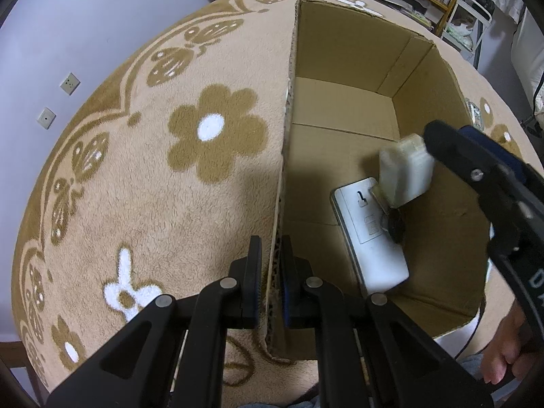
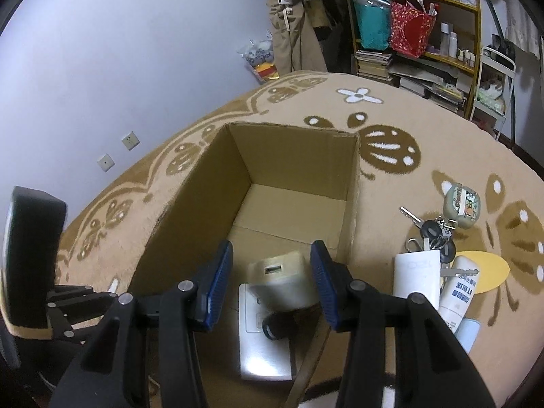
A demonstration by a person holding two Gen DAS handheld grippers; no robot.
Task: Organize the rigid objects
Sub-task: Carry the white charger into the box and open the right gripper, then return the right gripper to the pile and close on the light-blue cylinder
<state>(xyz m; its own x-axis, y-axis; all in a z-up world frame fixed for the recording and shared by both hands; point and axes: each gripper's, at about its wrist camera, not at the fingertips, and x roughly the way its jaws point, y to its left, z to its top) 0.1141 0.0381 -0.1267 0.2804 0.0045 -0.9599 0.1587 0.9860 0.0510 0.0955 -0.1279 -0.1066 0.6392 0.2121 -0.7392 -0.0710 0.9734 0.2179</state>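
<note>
An open cardboard box [image 1: 340,108] stands on a tan flowered rug. My left gripper [image 1: 272,272] is shut on the box's left wall near its front corner. Inside the box lie a flat white device [image 1: 370,238] and a small black object [image 1: 394,226]. A cream charger block [image 1: 404,173] is blurred, in the air just above them. My right gripper [image 2: 272,282] is open above the box, with the charger [image 2: 282,282] between and below its blue pads [image 2: 219,282], not touching them. The right gripper also shows in the left wrist view [image 1: 431,142].
On the rug right of the box lie a bunch of keys with a green charm [image 2: 438,227], a white rectangular pack [image 2: 416,275], a white tube [image 2: 457,295] and a yellow oval card [image 2: 489,268]. Shelves with books and bags [image 2: 408,34] stand behind.
</note>
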